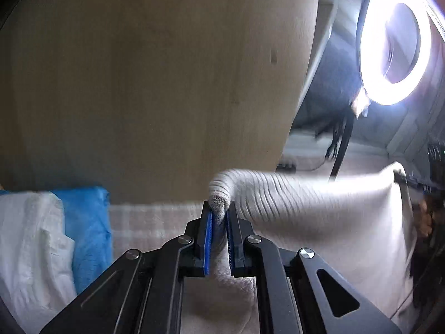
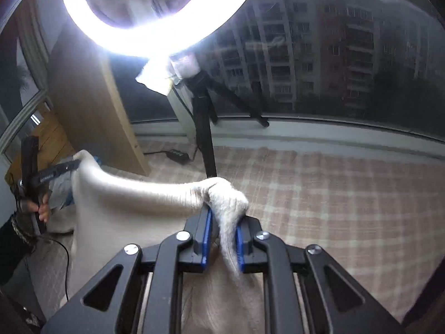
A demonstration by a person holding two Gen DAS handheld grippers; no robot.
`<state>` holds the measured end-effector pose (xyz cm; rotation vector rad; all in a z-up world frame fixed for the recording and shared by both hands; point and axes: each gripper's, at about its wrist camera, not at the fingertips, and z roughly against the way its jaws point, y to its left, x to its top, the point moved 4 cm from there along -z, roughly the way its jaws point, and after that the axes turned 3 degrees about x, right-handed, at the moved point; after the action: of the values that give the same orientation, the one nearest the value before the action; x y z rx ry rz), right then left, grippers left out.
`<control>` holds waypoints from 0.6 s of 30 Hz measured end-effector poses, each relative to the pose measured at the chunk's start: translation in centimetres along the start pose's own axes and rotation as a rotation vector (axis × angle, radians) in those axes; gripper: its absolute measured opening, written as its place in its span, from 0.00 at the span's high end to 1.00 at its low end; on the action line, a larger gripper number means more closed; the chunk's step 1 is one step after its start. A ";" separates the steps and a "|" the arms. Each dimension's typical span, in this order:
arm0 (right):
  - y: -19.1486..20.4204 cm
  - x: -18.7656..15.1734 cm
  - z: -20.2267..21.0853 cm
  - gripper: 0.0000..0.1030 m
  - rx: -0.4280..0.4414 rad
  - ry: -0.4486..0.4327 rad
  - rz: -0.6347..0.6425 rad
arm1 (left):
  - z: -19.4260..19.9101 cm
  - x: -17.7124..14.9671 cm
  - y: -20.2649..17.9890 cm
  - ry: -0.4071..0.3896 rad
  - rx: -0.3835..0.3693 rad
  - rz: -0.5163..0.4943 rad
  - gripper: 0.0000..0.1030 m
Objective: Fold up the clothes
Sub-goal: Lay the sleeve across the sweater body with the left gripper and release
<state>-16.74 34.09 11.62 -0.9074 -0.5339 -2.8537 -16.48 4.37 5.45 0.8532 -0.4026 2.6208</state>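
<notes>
The cream knit garment (image 1: 319, 208) hangs stretched above the plaid bedcover (image 2: 319, 194), left gripper (image 1: 219, 217) and right gripper (image 2: 222, 222) each pinching a corner; lifted, not yet folded.

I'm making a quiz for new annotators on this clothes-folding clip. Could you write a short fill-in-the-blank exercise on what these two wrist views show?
1. Both grippers are pinching the same ribbed ____ knit garment.
2. The left gripper has pads coloured ____.
3. The bright lamp above the right gripper is shaped like a ____.
4. The cloth on the surface below has a ____ pattern.

Missing words: beige; blue; ring; checked
</notes>
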 end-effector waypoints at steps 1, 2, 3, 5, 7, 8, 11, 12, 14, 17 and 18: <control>-0.6 -0.5 -2.0 0.68 -0.048 0.083 -0.013 | -1.5 -0.7 0.0 0.062 0.017 -0.016 0.92; -1.1 -0.9 -3.2 0.68 -0.091 0.129 -0.011 | -2.6 -1.3 -0.2 0.103 0.034 -0.038 0.92; -1.4 -1.3 -3.8 0.67 -0.130 0.147 0.001 | -3.2 -1.6 -0.2 0.124 0.051 -0.054 0.91; -1.3 -1.6 -4.0 0.66 -0.109 0.148 0.006 | -3.5 -2.0 0.1 0.150 0.079 -0.058 0.86; -0.8 -1.6 -4.0 0.61 -0.075 0.153 0.035 | -2.9 -1.6 0.8 0.134 0.083 -0.033 0.83; -0.5 -1.6 -4.1 0.56 -0.081 0.159 0.058 | -2.6 -1.5 1.1 0.126 0.092 -0.026 0.83; -0.8 -1.8 -4.8 0.47 -0.099 0.170 0.095 | -1.3 -0.3 1.3 0.092 0.094 -0.014 0.88; -1.1 -1.7 -5.1 0.47 -0.082 0.174 0.087 | -1.0 0.2 0.4 0.087 0.047 -0.014 0.88; -1.3 -1.8 -6.1 0.47 -0.030 0.185 0.059 | -0.8 1.0 -2.4 0.087 -0.064 -0.047 0.88; -0.6 -2.1 -6.9 0.71 0.017 0.192 0.064 | -1.6 1.8 -8.9 0.097 -0.169 -0.181 0.88; -0.1 -2.3 -6.7 0.90 0.012 0.187 0.083 | -2.1 2.0 -10.5 0.105 -0.194 -0.203 0.88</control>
<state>-18.48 31.74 5.21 -0.6363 -0.4800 -2.8178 -14.71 15.02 6.71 0.6534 -0.5047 2.3821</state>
